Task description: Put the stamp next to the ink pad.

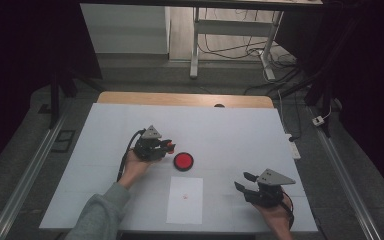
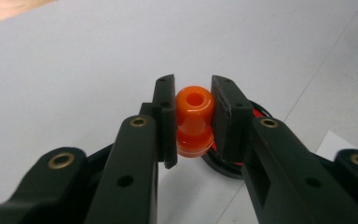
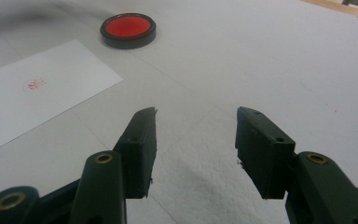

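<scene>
My left gripper (image 1: 169, 147) is shut on an orange spool-shaped stamp (image 1: 171, 146), held just left of a round red ink pad (image 1: 183, 161) in a black case. In the left gripper view the stamp (image 2: 194, 121) is pinched between both jaws, with the ink pad (image 2: 224, 171) partly hidden behind it. A white paper sheet (image 1: 185, 200) with a small red stamp mark (image 3: 36, 84) lies near the front edge. My right gripper (image 1: 244, 181) rests open at the front right, nothing between its jaws (image 3: 196, 140). Ahead of it lie the ink pad (image 3: 128, 27) and paper (image 3: 37, 102).
A white cover (image 1: 230, 135) spreads over the table, with a wooden edge (image 1: 185, 99) showing at the back. Metal rails run along both sides of the table. Desk legs and cables stand on the floor beyond.
</scene>
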`<state>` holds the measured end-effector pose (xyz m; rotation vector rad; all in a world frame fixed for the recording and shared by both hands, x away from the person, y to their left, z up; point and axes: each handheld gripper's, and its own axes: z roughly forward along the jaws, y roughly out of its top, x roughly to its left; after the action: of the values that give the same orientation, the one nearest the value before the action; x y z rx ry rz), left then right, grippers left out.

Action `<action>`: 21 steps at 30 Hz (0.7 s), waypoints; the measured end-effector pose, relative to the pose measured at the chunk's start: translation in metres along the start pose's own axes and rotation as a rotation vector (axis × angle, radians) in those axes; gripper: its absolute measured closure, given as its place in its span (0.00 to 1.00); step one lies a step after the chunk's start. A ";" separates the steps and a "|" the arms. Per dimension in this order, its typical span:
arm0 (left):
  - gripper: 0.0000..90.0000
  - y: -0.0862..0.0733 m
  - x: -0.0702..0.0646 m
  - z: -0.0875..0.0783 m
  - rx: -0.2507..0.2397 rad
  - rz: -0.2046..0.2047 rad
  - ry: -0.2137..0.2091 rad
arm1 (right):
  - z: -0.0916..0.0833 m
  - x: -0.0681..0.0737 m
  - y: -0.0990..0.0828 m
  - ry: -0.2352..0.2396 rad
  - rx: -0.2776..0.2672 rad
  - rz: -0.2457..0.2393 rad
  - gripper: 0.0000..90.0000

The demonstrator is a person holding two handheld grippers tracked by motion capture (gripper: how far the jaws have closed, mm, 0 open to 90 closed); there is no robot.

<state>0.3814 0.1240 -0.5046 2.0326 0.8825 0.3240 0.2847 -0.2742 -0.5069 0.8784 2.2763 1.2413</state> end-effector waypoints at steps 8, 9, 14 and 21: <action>0.80 -0.004 0.003 0.004 0.037 0.003 0.026 | 0.001 0.000 0.000 -0.004 0.008 0.000 0.53; 0.80 -0.005 0.004 0.005 0.041 0.002 0.030 | 0.001 0.000 0.000 -0.001 0.004 0.001 0.53; 0.80 -0.008 0.006 0.007 0.054 -0.007 0.033 | 0.001 0.000 0.000 0.003 0.003 0.002 0.53; 0.80 -0.011 0.004 0.013 0.073 0.010 0.035 | 0.002 -0.001 -0.001 0.003 0.007 0.001 0.53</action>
<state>0.3861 0.1222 -0.5214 2.1051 0.9182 0.3380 0.2859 -0.2739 -0.5081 0.8812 2.2838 1.2365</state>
